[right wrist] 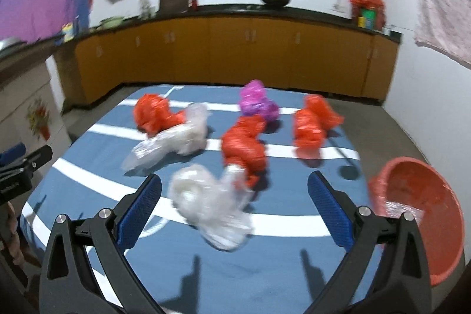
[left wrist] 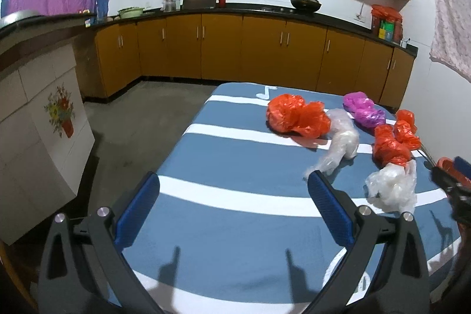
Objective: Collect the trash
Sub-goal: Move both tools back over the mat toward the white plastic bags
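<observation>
Orange-brown kitchen cabinets [left wrist: 223, 46] run along the far wall behind a table covered in a blue cloth with white stripes [left wrist: 235, 228]. Crumpled plastic bags lie scattered over the far right part of the cloth: a large red bag [left wrist: 297, 116] at far left, a clear bag [left wrist: 341, 143] touching its right side, a purple bag [left wrist: 363, 109] at the far edge, and two more red bags [right wrist: 244, 146] [right wrist: 312, 125] beside it. A nearer clear bag [right wrist: 209, 202] lies close in front of the right gripper [right wrist: 234, 208], whose blue-padded fingers are spread wide with nothing between them. The left gripper [left wrist: 234, 208] hovers over bare cloth at the near left, fingers likewise spread and empty. A red basket [right wrist: 435, 214] sits at the table's right edge, with a scrap of clear plastic inside.
</observation>
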### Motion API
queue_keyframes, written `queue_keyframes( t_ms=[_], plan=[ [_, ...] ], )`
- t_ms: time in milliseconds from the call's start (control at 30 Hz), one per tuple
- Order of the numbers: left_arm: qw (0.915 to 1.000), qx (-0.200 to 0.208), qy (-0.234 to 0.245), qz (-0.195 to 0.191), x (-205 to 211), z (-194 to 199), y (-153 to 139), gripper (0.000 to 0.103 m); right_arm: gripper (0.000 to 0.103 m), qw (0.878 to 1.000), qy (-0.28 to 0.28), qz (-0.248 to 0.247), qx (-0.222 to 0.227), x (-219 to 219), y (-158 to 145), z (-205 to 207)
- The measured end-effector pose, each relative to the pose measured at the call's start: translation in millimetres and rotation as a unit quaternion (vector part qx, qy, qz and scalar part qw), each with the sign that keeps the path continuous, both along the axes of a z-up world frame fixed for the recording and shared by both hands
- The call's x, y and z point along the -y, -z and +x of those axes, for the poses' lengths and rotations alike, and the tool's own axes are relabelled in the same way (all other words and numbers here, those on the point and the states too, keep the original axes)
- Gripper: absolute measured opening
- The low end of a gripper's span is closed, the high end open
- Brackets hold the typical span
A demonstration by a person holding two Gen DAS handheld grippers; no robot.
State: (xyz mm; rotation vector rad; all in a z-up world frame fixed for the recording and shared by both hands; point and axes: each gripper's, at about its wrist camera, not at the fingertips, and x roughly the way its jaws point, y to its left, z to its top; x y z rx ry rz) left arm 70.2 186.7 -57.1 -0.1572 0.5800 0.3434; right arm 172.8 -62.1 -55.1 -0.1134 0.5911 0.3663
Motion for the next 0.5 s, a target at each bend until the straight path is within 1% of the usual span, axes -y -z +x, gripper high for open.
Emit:
queue_keyframes(
  t_ms=[167, 333, 367, 433, 500],
  plan=[
    [0.9998, -0.001, -0.002, -0.021, -15.7, -5.5, 3.8, 0.099, 0.097, 1.0, -0.011, -0.012, -0.024, -21.5, 16.0, 18.9],
    [0.9996, 0.0, -0.002, -0.027, -17.6, -5.0, 5.6, 0.099, 0.089, 0.997, -0.02, -0.044, -0.053, -33.8, 33.9, 32.3],
    [0.9996, 0.0, -0.002, -0.028, -17.3, -3.8, 6.0, 0.099, 0.088, 0.996, -0.022, -0.051, -0.065, -35.5, 38.7, 35.5],
    [0.9995, 0.0, 0.0, -0.03, -15.9, -3.1, 6.7, 0.099, 0.087, 0.995, -0.025, -0.05, -0.079, -34.9, 41.2, 36.8],
    [0.9995, -0.001, 0.004, -0.032, -14.1, -1.4, 7.3, 0.099, 0.081, 0.994, -0.025, -0.052, -0.087, -36.0, 43.3, 38.1]
  ],
)
